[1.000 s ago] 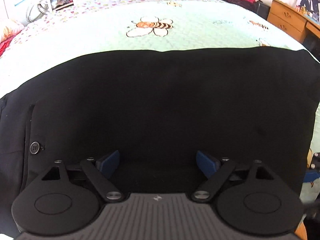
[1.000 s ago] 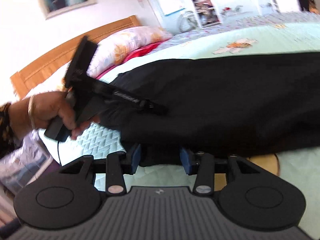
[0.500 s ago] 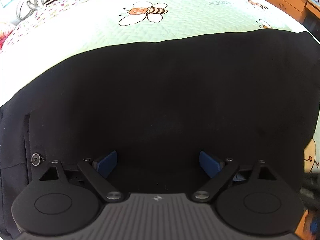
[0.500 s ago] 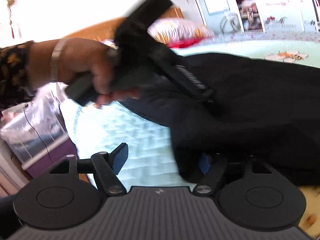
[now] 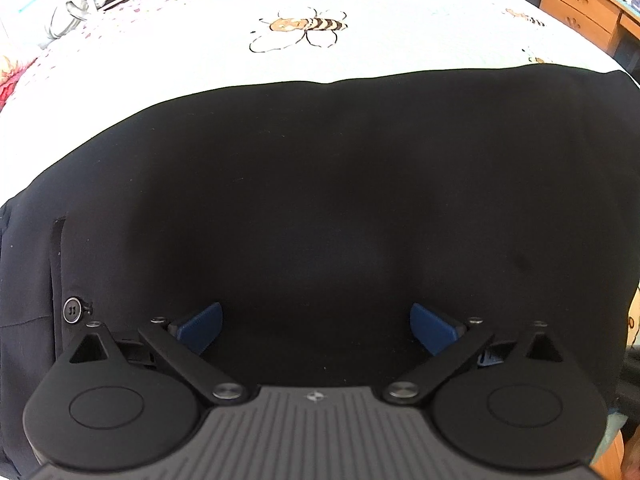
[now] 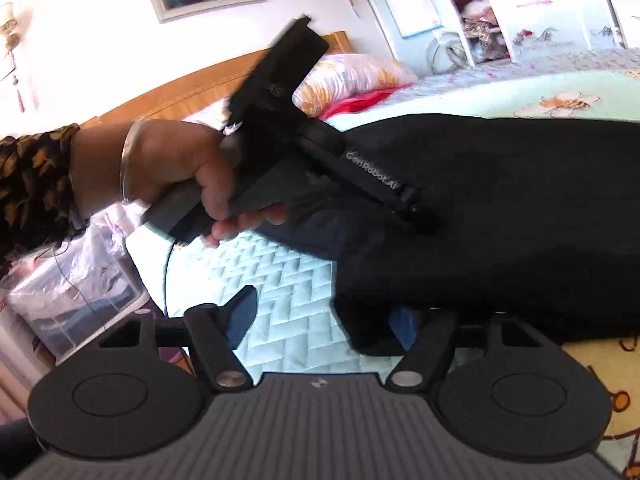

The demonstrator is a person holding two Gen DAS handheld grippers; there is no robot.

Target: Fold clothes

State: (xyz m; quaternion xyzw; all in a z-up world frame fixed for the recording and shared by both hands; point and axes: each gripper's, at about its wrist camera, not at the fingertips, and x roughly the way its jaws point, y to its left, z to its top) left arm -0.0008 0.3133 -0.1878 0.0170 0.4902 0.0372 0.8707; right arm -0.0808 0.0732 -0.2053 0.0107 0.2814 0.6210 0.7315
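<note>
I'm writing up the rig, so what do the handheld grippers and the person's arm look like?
Each gripper, left and right, has a ribbed grey body, two round black discs, black linkages and blue-padded fingers. White lettering marks the left one's side. The person wears a dark leaf-patterned sleeve and a silvery bangle.

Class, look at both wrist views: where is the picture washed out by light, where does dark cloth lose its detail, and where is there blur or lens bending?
Left wrist view: the bedspread is overexposed near the top; the black garment reads almost featureless; its far edge bows from fisheye. Right wrist view: the wall is blown out; the hand is slightly soft; the headboard curves.
</note>
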